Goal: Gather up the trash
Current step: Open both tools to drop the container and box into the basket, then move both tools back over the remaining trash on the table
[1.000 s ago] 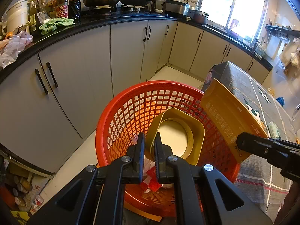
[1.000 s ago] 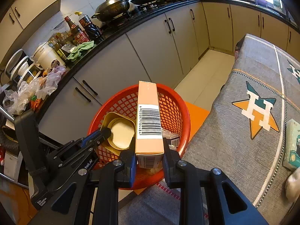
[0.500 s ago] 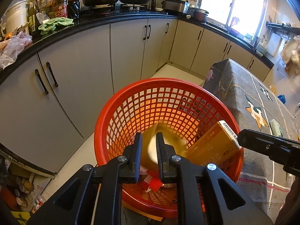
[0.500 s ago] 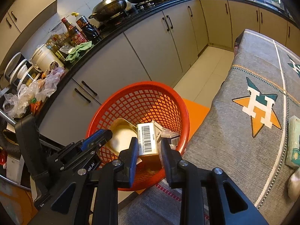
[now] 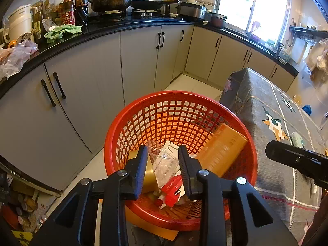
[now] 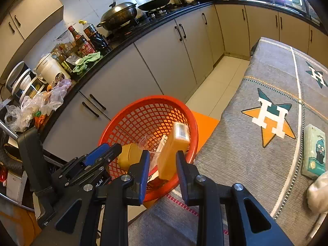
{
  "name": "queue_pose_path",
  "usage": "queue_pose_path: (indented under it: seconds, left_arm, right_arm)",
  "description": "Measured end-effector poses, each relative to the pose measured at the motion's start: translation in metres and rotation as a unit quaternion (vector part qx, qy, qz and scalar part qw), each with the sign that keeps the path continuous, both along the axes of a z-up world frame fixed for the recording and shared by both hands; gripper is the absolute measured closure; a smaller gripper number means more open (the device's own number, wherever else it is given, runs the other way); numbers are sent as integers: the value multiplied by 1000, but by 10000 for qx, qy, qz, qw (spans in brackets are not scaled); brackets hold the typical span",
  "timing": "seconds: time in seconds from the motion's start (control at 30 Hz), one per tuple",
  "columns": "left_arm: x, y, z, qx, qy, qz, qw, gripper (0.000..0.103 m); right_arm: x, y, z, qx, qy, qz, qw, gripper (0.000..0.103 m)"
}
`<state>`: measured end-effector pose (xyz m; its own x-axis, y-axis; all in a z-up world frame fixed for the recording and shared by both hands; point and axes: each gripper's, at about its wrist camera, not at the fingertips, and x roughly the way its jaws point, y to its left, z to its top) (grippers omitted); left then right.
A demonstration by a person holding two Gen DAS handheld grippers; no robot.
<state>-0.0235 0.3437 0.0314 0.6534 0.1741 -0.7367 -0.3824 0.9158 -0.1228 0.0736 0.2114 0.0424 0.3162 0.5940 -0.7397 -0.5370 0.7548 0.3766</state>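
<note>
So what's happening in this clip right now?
A person with two handheld grippers is dropping trash into a red basket. The left gripper, jaws just opening, is empty above it; the right gripper is empty too. An orange box and a gold container lie inside.

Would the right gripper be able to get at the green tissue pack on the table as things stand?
Probably yes. The right gripper is open and holds nothing, and the green tissue pack lies flat on the tablecloth to its right, with nothing between them.

Basket (image 5: 180,102) on floor btwn cabinets (image 5: 82,94) & table (image 5: 272,143), box (image 5: 222,149) & wrappers (image 5: 172,188) inside
</note>
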Motion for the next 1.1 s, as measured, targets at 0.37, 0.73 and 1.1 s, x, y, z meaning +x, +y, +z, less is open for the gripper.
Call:
queue_pose_path:
  seconds: [0.37,0.73,1.1]
  left_arm:
    - [-8,-8,7,93,-58,-6,9999,71]
    - [-25,-32,22,321,-236,-114,9991,65]
    - [-26,-94,35,471,-308,-652,9963,64]
  right_arm:
    - [-12,-14,8,-6,-193,-141,9997,63]
    - [-37,-56,11,33,-335,-530,9980,61]
    - [-66,-135,18,216,-454,-1012,9936,47]
